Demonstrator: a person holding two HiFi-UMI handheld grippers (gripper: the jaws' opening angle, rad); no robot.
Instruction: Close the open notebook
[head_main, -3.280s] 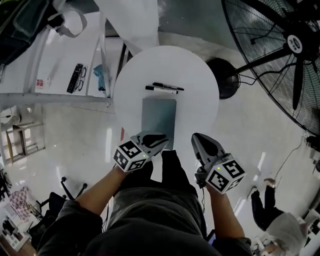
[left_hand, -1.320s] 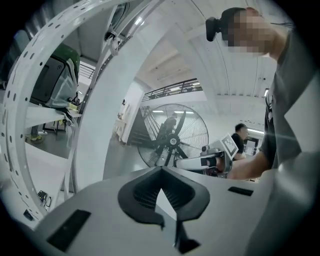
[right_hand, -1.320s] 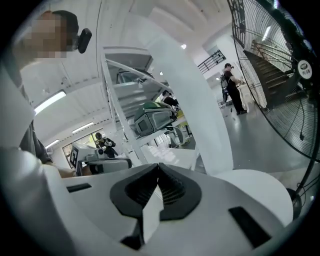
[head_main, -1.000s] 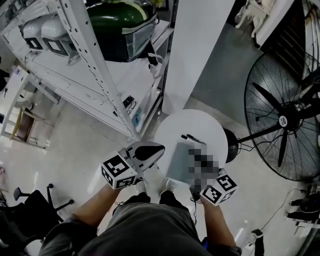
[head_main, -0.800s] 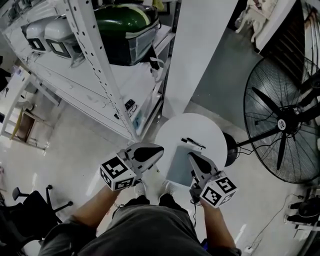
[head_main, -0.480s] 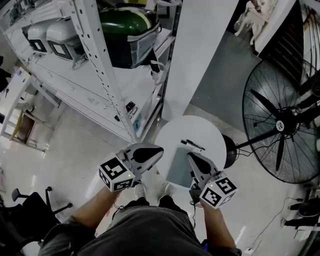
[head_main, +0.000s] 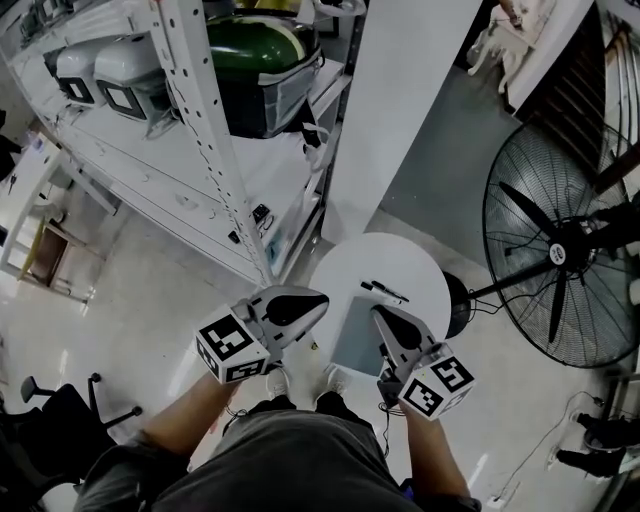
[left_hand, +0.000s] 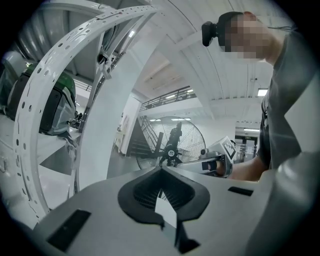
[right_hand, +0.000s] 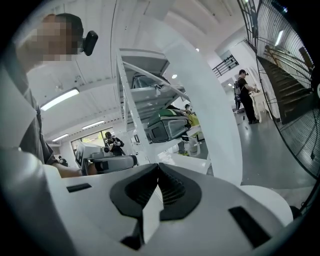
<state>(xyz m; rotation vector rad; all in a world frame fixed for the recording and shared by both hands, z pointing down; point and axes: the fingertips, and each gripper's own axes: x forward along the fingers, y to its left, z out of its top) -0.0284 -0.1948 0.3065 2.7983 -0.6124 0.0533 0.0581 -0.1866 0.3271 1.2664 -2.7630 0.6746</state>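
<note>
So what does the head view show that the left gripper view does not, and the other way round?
Only the head view shows the round white table, the gray notebook lying flat on it and the pens beyond the notebook. Only the left gripper view shows that the left claw has its jaws shut with nothing between them, and it shows the camera worn on the person's head. Both views show the big fan, the right claw and the white shelf upright.
</note>
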